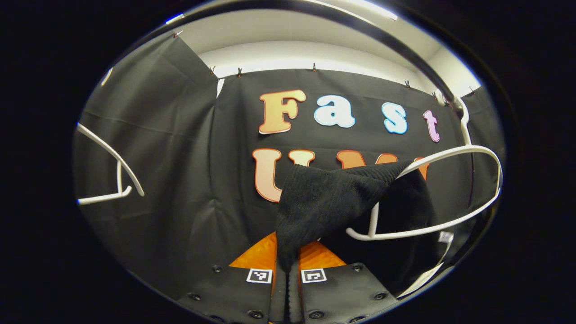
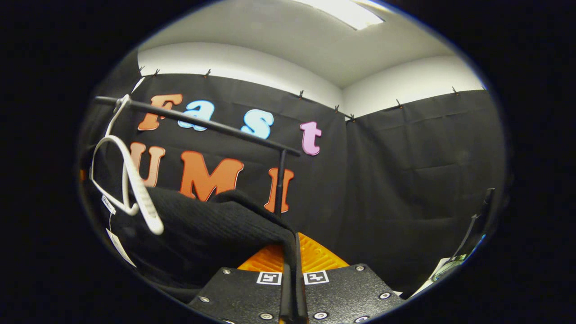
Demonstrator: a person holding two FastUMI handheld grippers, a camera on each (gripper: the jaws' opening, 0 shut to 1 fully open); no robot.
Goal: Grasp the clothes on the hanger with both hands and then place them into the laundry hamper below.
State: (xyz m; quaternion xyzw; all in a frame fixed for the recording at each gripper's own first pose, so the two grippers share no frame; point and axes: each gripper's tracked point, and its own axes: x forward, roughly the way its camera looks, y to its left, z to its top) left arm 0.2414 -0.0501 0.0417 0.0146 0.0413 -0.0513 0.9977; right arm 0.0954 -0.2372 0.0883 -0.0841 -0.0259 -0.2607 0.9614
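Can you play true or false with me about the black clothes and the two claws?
1. The left claw pinches the black garment. True.
2. The right claw is wide open. False: it is shut on the garment too.
3. The garment has dropped off the white hanger. False: one end still drapes over it.
4. The hanger hooks on a dark rail. True.
5. A second white hanger hangs bare. True.

A black ribbed garment (image 1: 324, 198) is hanging stretched off a white hanger (image 1: 450, 193), pulled taut at two corners.
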